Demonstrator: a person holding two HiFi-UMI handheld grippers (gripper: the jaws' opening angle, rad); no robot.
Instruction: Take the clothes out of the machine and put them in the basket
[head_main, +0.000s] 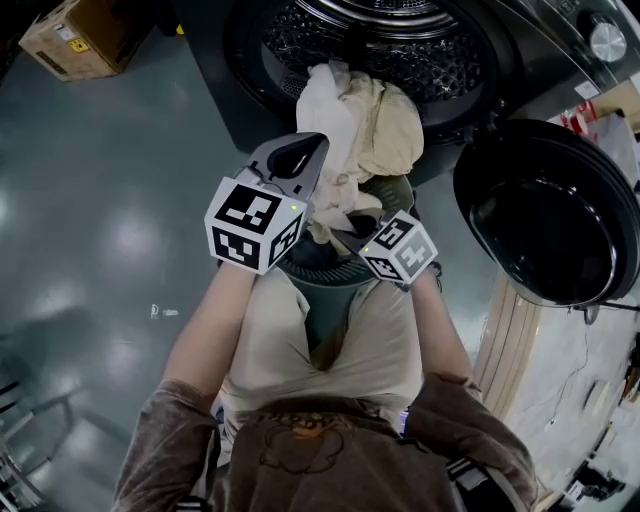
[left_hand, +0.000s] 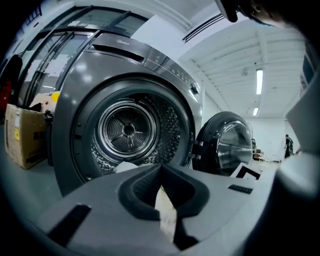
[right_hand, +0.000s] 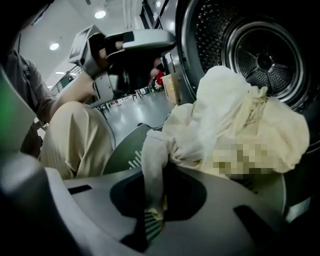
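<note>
Left hand-held gripper (left_hand: 165, 212): clamped on cream cloth (head_main: 352, 118).
Right hand-held gripper (right_hand: 150, 212): gripped the same cloth above basket (head_main: 335, 282).
Machine (head_main: 400, 50): door (head_main: 545, 220) stood open.

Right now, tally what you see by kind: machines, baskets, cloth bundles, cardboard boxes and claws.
Machine: 1
Basket: 1
Cream cloth bundle: 1
Cardboard box: 1
Claws: 2, the left claw and the right claw, both pinching the cloth
Total: 6
</note>
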